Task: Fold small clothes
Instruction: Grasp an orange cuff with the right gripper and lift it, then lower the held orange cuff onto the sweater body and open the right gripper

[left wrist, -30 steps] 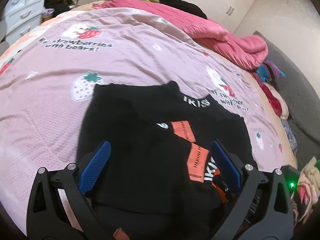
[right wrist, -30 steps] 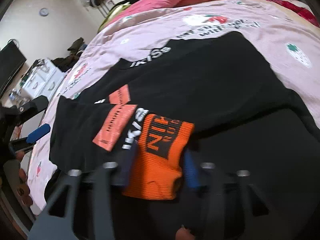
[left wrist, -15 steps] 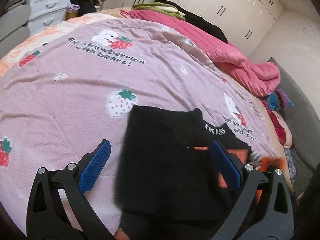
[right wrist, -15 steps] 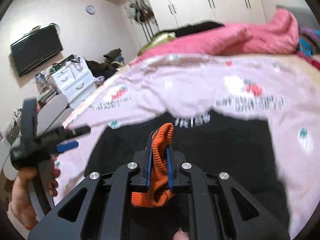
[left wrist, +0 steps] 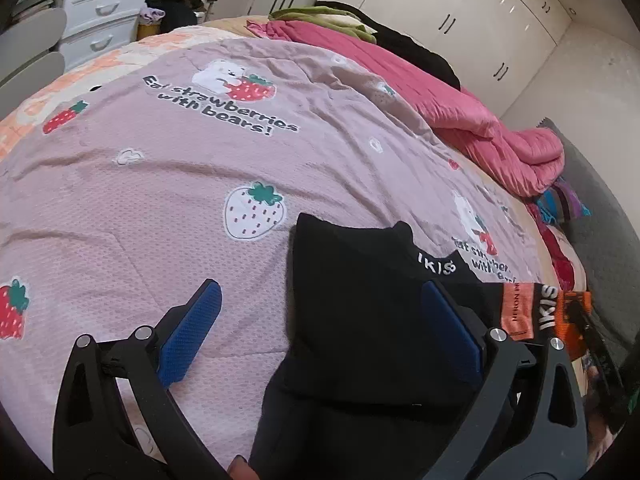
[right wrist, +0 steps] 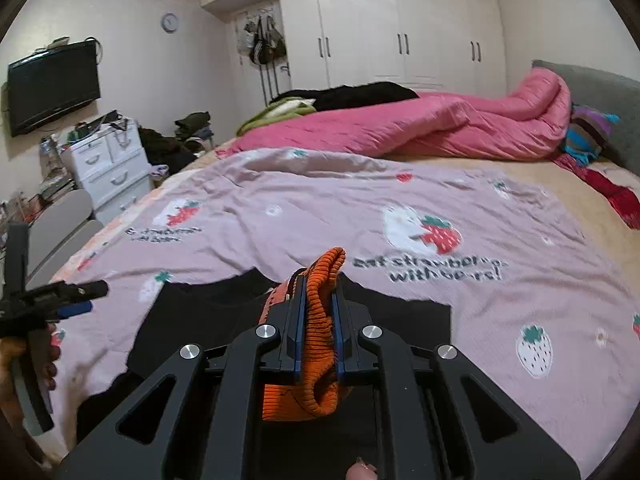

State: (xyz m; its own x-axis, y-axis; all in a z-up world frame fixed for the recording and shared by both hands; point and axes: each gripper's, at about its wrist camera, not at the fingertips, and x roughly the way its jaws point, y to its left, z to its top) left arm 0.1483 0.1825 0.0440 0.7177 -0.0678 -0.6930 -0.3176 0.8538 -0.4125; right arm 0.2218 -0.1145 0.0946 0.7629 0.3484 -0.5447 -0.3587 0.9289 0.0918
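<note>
- Left gripper (left wrist: 320,332): matte black plastic frame with triangular cut-outs, round silver screws at the pivots, two blue textured pads (left wrist: 188,334) seen on the fingers.
- Right gripper (right wrist: 316,320): same black cut-out frame, four silver screws counted, narrow blue-edged pads.
- Left hand (right wrist: 24,356): seen at frame edge wrapped on the black handle; no sleeve made out.
- A fingertip (right wrist: 360,472) is seen at bottom edge.

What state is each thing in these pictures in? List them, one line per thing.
Right hand-held gripper: shut on the orange cuff.
Orange cuff: bunched, lifted off the bed.
Left hand-held gripper: open, empty.
Black garment: partly folded, lying on the bedspread.
Wardrobe doors: closed.
</note>
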